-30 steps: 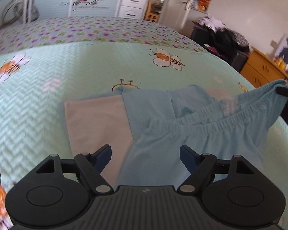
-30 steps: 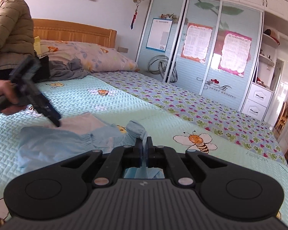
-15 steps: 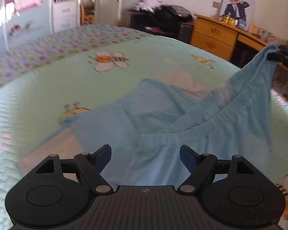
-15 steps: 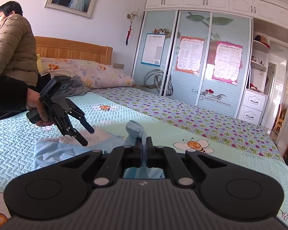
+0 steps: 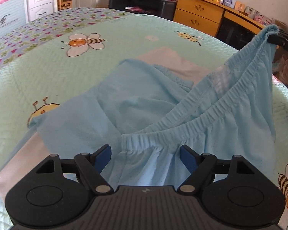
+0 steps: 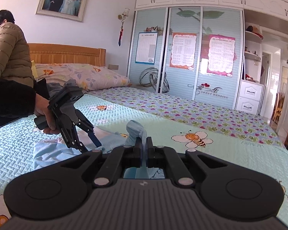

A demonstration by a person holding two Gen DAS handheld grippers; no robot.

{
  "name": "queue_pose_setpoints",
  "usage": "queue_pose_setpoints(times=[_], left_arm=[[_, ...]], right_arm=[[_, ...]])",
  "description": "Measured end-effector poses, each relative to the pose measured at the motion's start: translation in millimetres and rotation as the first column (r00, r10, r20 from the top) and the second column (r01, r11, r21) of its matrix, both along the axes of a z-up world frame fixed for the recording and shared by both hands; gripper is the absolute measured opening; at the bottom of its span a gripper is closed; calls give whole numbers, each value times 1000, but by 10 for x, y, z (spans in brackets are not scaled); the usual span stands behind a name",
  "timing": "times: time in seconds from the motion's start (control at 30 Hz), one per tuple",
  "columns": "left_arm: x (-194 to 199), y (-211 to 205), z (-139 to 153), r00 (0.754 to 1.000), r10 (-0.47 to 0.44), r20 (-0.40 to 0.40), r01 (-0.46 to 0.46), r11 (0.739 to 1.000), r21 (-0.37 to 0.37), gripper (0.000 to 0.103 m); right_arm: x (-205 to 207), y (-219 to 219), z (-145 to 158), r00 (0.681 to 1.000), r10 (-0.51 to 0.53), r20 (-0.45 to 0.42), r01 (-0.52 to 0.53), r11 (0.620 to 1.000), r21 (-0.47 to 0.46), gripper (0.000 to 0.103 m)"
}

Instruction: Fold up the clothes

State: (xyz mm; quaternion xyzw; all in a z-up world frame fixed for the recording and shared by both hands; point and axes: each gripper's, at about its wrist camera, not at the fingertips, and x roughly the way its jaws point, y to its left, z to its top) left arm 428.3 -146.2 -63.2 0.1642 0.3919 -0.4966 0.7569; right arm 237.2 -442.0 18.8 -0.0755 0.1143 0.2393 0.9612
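- R black two-finger gripper (image 6: 144,143): clamped on waistband corner of light-blue elastic-waist shorts (image 5: 136,105), lifted.
- L black two-finger gripper (image 5: 145,153): jaws wide apart over waistband, prob. not touching.
- Shorts lie on mint bee-print quilted bedspread (image 5: 48,72), partly over pale folded cloth (image 5: 172,57).

- Bright daylight fills both views; the bed (image 5: 48,72) is evenly lit, with soft shadows only.
- The far doorway (image 6: 284,80) at right is washed out by glare.
- Fisheye bending curves the edges, with dark vignetted corners.
- Focus is sharp; no motion blur.
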Motion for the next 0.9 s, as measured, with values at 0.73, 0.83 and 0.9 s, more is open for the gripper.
queue_pose_setpoints(times=[0.73, 0.83, 0.9], left_arm=[[-632, 422, 299, 951, 201, 235, -169, 974, -149, 14], [-892, 455, 411, 932, 208, 297, -168, 973, -156, 15], [-1050, 469, 483, 920, 209, 330, -164, 973, -160, 17]], right_arm=[[160, -109, -353, 984, -97, -148, 100, 995, 13, 11], [203, -133, -510, 976, -122, -183, 119, 993, -27, 30], [275, -175, -607, 967, -115, -228, 113, 993, -23, 42]])
